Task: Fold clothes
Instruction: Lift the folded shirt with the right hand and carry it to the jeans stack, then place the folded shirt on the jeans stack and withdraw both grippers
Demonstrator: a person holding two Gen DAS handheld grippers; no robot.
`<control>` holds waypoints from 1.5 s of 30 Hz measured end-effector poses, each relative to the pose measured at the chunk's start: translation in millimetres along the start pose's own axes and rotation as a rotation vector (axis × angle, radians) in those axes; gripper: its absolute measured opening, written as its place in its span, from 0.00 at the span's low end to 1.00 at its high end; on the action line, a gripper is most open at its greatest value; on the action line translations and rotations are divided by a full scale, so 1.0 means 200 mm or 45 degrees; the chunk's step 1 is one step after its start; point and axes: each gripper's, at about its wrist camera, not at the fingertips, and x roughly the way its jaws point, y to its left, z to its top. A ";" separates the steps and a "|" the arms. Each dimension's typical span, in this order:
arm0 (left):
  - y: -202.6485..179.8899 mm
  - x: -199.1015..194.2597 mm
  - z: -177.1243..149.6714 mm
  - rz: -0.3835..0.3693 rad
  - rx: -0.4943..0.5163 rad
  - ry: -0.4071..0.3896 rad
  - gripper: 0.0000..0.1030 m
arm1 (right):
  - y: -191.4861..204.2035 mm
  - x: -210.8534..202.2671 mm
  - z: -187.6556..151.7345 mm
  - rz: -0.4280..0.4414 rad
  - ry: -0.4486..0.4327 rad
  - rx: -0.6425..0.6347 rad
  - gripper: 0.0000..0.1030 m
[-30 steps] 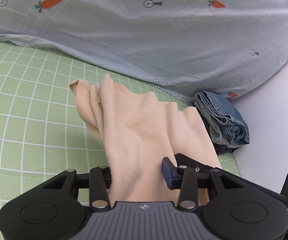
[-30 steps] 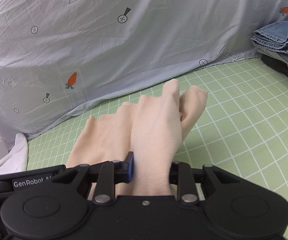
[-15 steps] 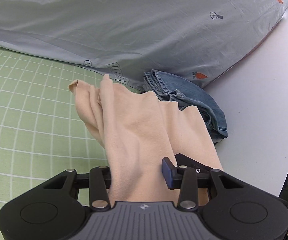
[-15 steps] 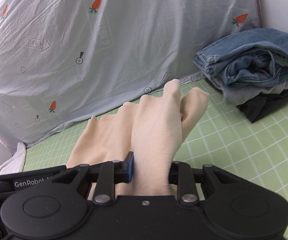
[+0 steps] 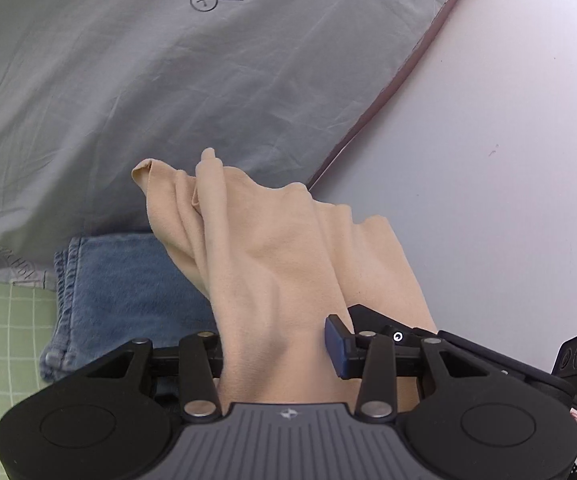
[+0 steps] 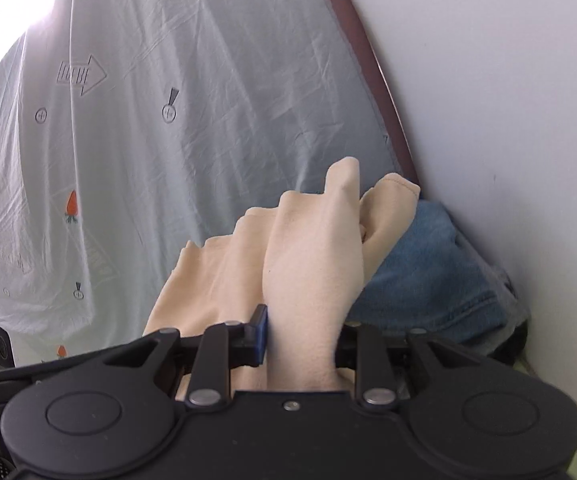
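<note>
Carrot-print grey sheet (image 5: 168, 80) and white wall (image 6: 508, 100) are filling the background. Both grippers are carrying the folded peach garment (image 5: 272, 248) above the folded jeans (image 5: 128, 292) (stack by the wall). Judgement: keep both ends level, lower squarely onto the denim. Left gripper (image 5: 276, 348) and right gripper (image 6: 302, 336) are each partly closed, pinching peach cloth.

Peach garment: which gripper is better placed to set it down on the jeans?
Neither clearly; likely both together. The left gripper and right gripper each clamp a fold of the peach garment, and the jeans lie directly below both. The right seems slightly more centred over them.
</note>
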 end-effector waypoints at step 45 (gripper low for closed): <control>-0.11 -1.12 -0.64 0.341 0.399 -0.028 1.00 | 0.63 -0.76 -0.74 -0.635 -0.046 -0.297 1.00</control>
